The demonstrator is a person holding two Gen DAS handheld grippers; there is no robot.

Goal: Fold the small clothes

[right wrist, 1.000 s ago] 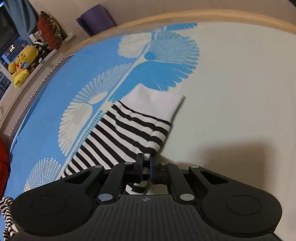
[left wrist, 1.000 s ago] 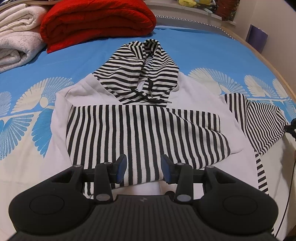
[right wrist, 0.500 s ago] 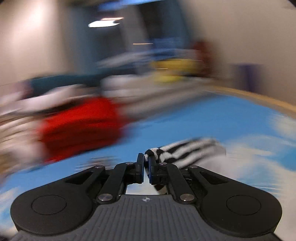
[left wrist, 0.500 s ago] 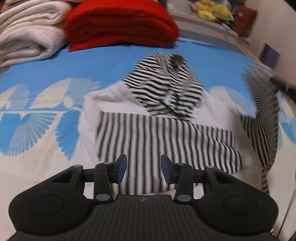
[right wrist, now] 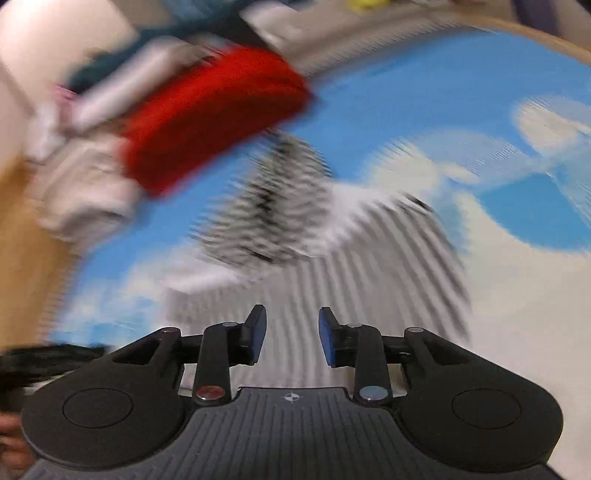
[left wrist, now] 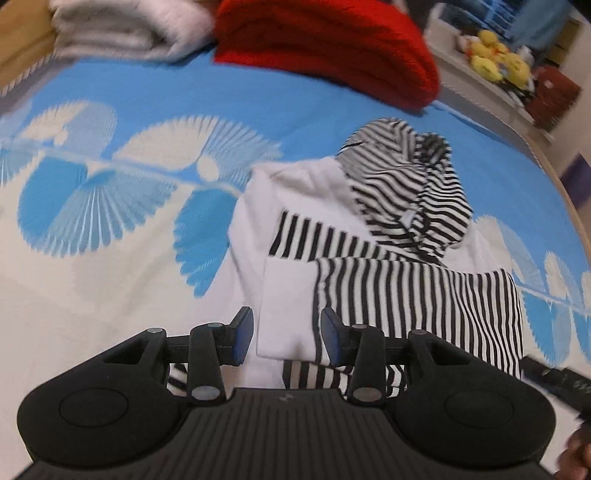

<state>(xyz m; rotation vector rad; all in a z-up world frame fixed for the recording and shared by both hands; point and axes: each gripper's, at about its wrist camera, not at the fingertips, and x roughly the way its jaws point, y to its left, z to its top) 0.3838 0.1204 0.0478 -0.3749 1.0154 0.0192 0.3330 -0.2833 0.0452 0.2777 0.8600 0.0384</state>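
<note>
A small white hoodie with black-and-white striped hood [left wrist: 410, 192] lies on the bed. Both striped sleeves are folded across its body, and the upper sleeve [left wrist: 417, 295] ends in a white cuff [left wrist: 286, 306] at the left. My left gripper [left wrist: 286, 336] hovers open just over that cuff, nothing between its pads. In the blurred right wrist view, the hoodie [right wrist: 332, 258] lies ahead. My right gripper [right wrist: 291, 334] is above the striped cloth, its jaws opening, with nothing pinched between them.
A folded red blanket [left wrist: 325, 48] and folded white blankets [left wrist: 122, 29] lie at the head of the blue and white patterned bed cover [left wrist: 110, 206]. Yellow plush toys [left wrist: 495, 62] sit on a ledge beyond. The bed's wooden edge [left wrist: 569, 206] curves along the right.
The right gripper carried the striped sleeve across from the bed's right side, laid it over the hoodie's body and let go. The left gripper slid left and rolled, staying open.
</note>
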